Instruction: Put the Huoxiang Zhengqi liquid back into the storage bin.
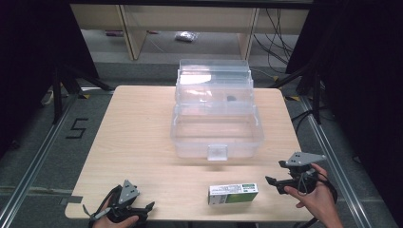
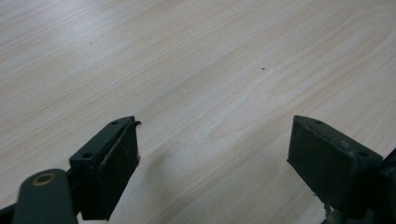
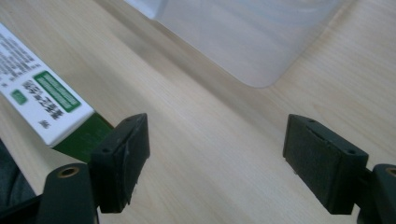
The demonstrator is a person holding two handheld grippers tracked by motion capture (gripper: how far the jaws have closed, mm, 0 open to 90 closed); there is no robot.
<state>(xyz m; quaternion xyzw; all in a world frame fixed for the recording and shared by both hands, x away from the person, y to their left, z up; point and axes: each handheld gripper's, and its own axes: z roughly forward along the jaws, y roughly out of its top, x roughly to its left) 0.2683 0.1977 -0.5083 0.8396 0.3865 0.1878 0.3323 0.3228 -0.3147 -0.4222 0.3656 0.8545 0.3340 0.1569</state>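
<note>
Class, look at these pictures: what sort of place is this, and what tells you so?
Probably a lab or recording station, not a home: a bare wooden table ringed by black stands, a "5" taped on the grey floor, and loose cables behind.

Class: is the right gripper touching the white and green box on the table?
Apart. In the high view, bare table shows between the right gripper and the box; the right gripper view shows its jaws open with only table between them.
</note>
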